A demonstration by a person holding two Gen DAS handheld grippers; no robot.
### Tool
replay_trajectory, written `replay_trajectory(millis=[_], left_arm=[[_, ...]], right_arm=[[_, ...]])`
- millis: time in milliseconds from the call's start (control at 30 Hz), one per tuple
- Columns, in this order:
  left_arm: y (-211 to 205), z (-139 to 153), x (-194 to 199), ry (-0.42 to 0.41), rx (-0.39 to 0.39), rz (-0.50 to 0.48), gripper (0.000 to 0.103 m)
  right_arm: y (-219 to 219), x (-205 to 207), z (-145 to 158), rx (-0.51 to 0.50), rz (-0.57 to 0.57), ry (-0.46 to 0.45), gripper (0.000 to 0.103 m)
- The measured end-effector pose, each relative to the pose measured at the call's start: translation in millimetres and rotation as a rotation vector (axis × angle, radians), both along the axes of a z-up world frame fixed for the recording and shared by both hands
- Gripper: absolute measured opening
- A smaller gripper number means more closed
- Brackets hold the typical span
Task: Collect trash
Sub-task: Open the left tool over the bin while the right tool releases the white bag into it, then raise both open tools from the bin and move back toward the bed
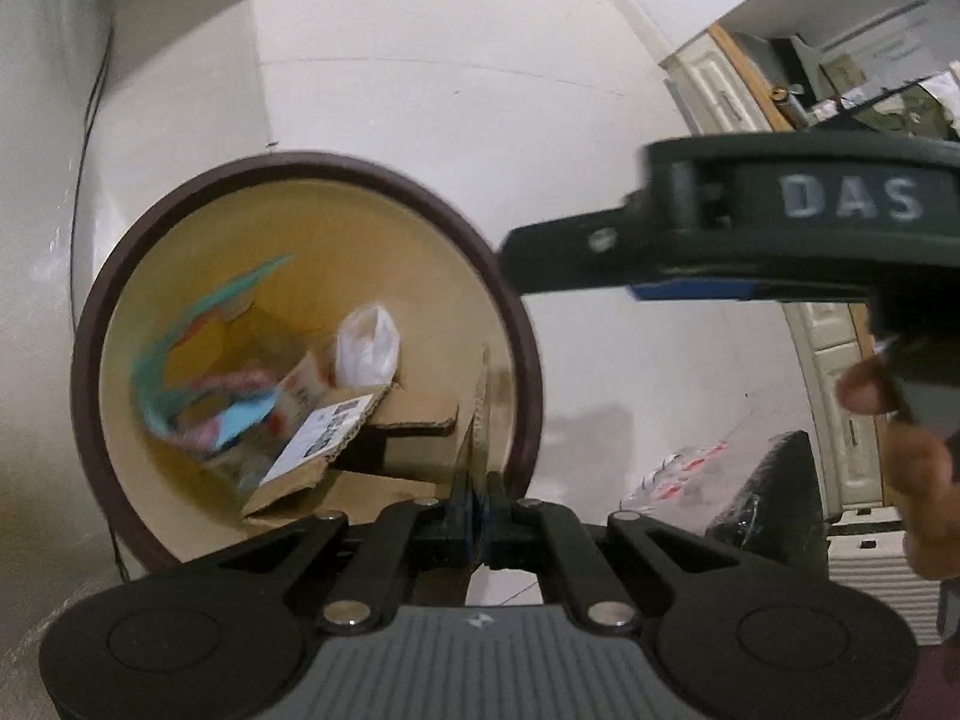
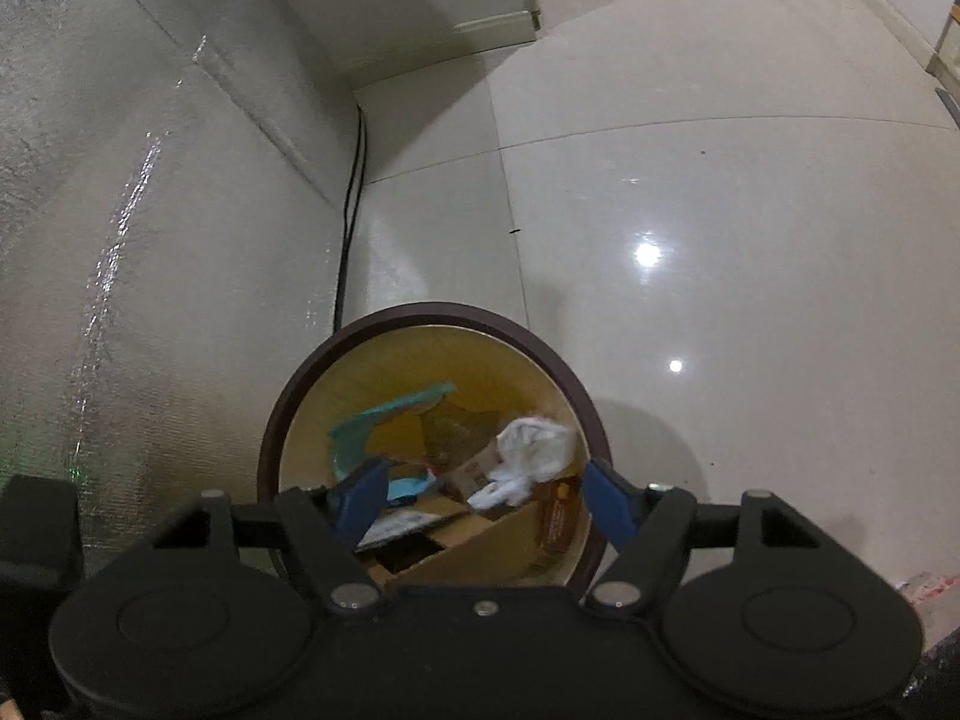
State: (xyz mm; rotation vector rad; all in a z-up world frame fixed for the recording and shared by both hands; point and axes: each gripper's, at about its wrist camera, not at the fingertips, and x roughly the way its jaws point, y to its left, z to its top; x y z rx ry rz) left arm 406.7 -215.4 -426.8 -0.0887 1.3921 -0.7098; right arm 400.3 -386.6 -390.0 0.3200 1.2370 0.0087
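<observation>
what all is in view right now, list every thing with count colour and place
trash bin: one, dark brown rim, tan inside, on the floor by the wall
cardboard pieces: several, brown, in the bin; one thin strip stands between the left fingers
plastic bag: one, white, crumpled, in the bin
teal wrapper: one, teal, against the bin's inner wall
cable: one, black, along the wall
floor: glossy pale tiles
black bag: one, on the floor right of the bin, left wrist view
left gripper: black, blue pads, shut on the strip at the bin's near rim
right gripper: black, blue pads, open over the bin, nothing between them
hand: one, holding the right gripper
</observation>
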Motion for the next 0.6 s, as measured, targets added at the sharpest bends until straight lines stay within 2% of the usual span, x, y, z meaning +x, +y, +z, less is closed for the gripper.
replay_trajectory(millis=[33,67,133,200,300,467,600], left_arm=[[-1.5,-0.6,0.0,-0.010,0.024,0.006,0.007],[-1.7,-2.4,-0.1,-0.025,0.063,0.025,0.008],[2.0,-7.2,1.5,-0.023,0.115,0.066,0.030],[10.1,-9.3,4.1,-0.015,0.135,0.108,0.040],[17.0,-7.8,7.7,-0.012,0.140,0.144,0.043],[9.5,-7.6,5.6,-0.023,0.157,0.116,0.045],[8.7,-3.2,4.0,-0.032,0.173,0.101,0.052]], right_arm=[[-0.4,0.1,0.4,0.001,-0.003,0.002,0.070],[-1.0,0.2,0.6,0.000,-0.004,0.003,0.070],[1.2,4.0,-1.4,-0.005,-0.002,0.004,0.069],[0.6,4.0,-1.3,-0.008,-0.003,0.006,0.069],[-0.9,5.1,-1.5,-0.012,-0.012,0.016,0.069],[3.4,4.2,-5.2,-0.037,0.012,0.041,0.069],[2.7,2.4,-9.0,-0.038,0.020,0.063,0.069]])
